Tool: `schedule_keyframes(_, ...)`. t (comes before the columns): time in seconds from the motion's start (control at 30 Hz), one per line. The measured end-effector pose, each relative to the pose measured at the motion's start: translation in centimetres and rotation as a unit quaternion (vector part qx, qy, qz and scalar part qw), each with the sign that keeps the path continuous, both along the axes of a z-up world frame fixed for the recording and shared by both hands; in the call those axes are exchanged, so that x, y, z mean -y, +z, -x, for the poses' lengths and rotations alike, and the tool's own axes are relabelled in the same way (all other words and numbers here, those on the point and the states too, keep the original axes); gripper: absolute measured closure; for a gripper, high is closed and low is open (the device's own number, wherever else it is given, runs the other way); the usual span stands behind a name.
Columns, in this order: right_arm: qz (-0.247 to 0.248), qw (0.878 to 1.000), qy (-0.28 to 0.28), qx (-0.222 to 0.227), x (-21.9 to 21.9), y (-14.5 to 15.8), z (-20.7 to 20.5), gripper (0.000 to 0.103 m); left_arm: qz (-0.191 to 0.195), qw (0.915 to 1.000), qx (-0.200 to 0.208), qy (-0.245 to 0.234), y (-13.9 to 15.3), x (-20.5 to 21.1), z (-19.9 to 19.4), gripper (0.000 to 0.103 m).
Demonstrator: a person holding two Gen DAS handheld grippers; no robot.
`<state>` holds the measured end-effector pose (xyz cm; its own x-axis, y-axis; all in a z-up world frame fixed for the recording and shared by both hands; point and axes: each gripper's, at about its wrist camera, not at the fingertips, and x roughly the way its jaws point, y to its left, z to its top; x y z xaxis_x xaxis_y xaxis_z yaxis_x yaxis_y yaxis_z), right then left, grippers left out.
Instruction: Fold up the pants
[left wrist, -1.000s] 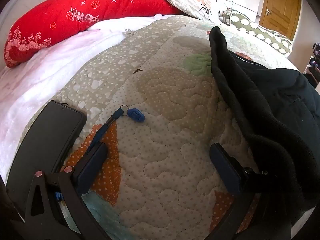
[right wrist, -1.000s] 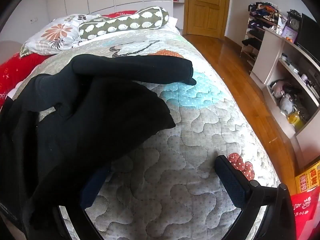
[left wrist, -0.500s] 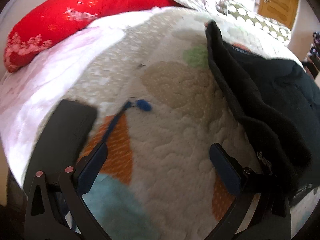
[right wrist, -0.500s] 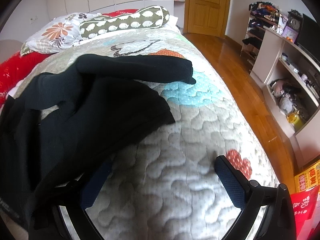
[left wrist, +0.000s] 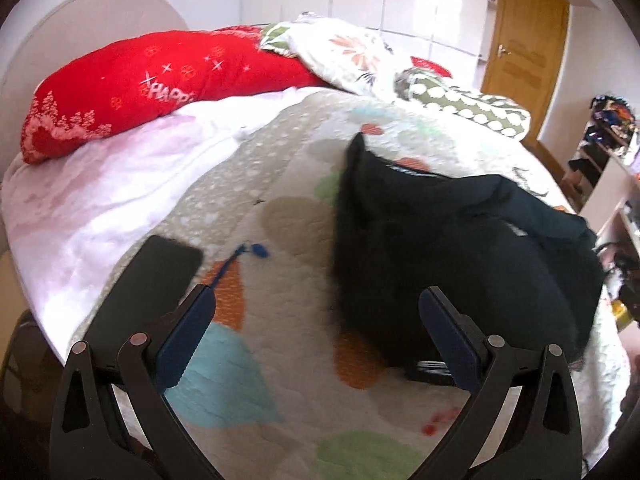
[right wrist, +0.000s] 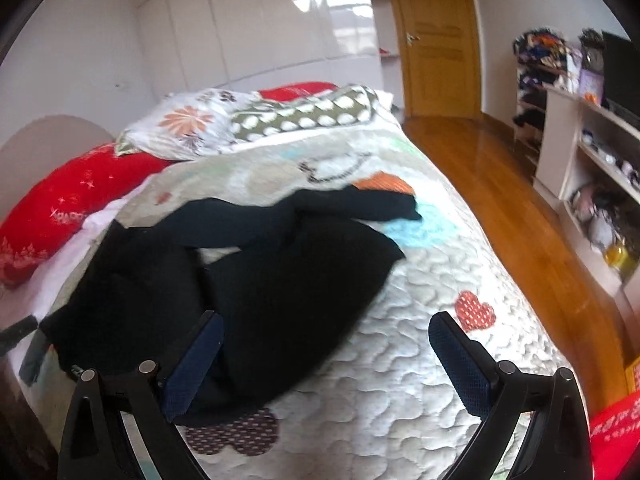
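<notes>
Black pants (right wrist: 256,280) lie in a loose heap on the quilted bedspread (right wrist: 400,360), and we see more of the room than a second ago: both cameras have risen and pulled back, so the headboard, the wardrobe fronts and the wooden door (left wrist: 520,40) now show in both views. In the left view the pants (left wrist: 460,248) have dropped out of our left gripper (left wrist: 316,340); earlier, the fabric draped over its right finger, and now that finger merely stands in front of the heap's near edge, whether touching we cannot tell. Its two fingers are spread wide with only bedspread between them. The black phone (left wrist: 160,272) and the blue lanyard clip (left wrist: 258,249) stay where they were, left of the pants.

In the right view our right gripper (right wrist: 324,356) is also spread wide and holds nothing. The pants reach in from the left and fill the left part of the gap; the left finger (right wrist: 192,364) stands against the dark cloth, while the right finger (right wrist: 460,364) is over bare quilt, well clear of it. One leg stretches towards the far side, ending near an orange patch. Red, floral and spotted pillows lie at the head of the bed.
</notes>
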<state>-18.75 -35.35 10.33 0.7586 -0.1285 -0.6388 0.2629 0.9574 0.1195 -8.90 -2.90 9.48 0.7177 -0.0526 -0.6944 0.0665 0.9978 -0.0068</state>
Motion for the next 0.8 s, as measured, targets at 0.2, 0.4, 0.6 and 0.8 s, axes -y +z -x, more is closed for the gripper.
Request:
schedule_keyframes(0.2,0.038,0.999,0.015,0.002,-1.9,0.9,0.5,0.000,0.004,0.9996,0.011,-0.026,0.4,2.0,1.1,0.001)
schedule_keyframes(0.4,0.048,0.998,0.030,0.015,-3.1,1.0,1.1,0.000,0.017,0.9992,0.010,-0.036,0.3,3.2,1.6,0.001)
schedule_keyframes(0.6,0.045,0.998,0.039,0.021,-3.6,1.0,1.4,0.001,0.027,0.9990,0.005,-0.034,0.1,3.4,1.6,0.001)
schedule_keyframes(0.8,0.034,0.998,0.048,0.013,-3.6,0.6,1.1,0.001,0.028,0.9989,-0.001,-0.036,-0.2,3.6,1.6,0.001)
